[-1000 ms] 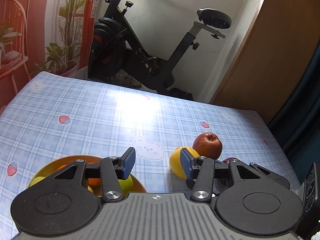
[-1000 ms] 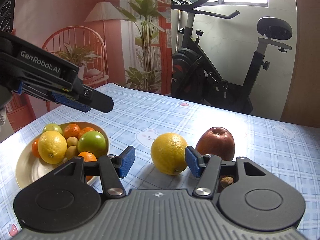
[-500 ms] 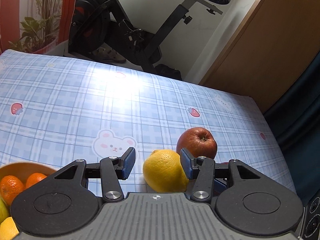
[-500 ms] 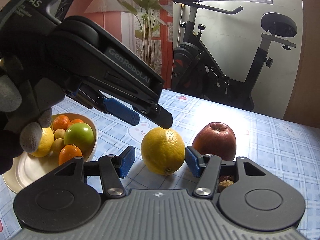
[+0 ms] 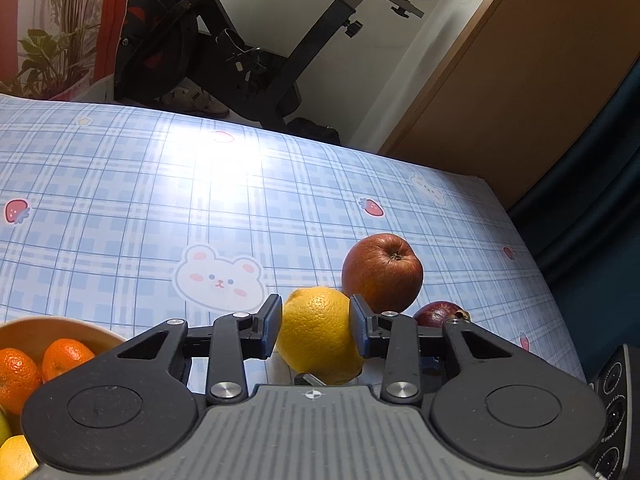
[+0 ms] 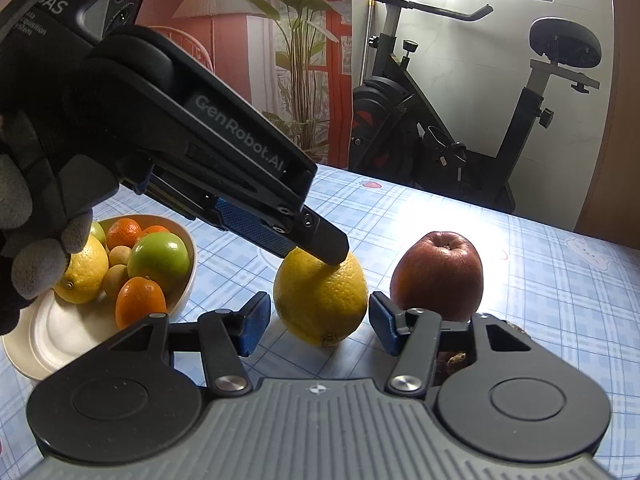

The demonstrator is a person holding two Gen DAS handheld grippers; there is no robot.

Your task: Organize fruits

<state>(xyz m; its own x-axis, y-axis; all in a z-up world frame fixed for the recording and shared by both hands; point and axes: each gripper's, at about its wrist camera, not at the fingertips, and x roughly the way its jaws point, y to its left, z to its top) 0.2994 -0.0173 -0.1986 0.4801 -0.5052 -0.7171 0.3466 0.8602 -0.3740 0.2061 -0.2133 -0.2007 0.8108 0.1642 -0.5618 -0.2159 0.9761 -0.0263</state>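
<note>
A yellow lemon (image 5: 316, 332) lies on the checked tablecloth between the blue pads of my left gripper (image 5: 315, 308). Its jaws are closing and both pads touch the lemon's sides. From the right wrist view the left gripper (image 6: 332, 248) comes down slanting onto the top of the lemon (image 6: 320, 300), held by a gloved hand (image 6: 24, 240). My right gripper (image 6: 316, 316) stands open just short of the lemon, holding nothing. A red apple (image 5: 382, 276) sits right behind it. A bowl (image 6: 191, 248) at the left holds a lemon, a green apple and several mandarins.
A dark purple fruit (image 5: 438, 314) lies beside the red apple (image 6: 436, 276), partly behind the left gripper's right finger. The table's right edge (image 5: 532, 248) is close to these fruits. An exercise bike (image 6: 460, 128) stands beyond the far edge.
The left gripper came down and across from over the bowl to the lemon, and its jaws have narrowed onto the fruit. The right gripper has stayed put.
</note>
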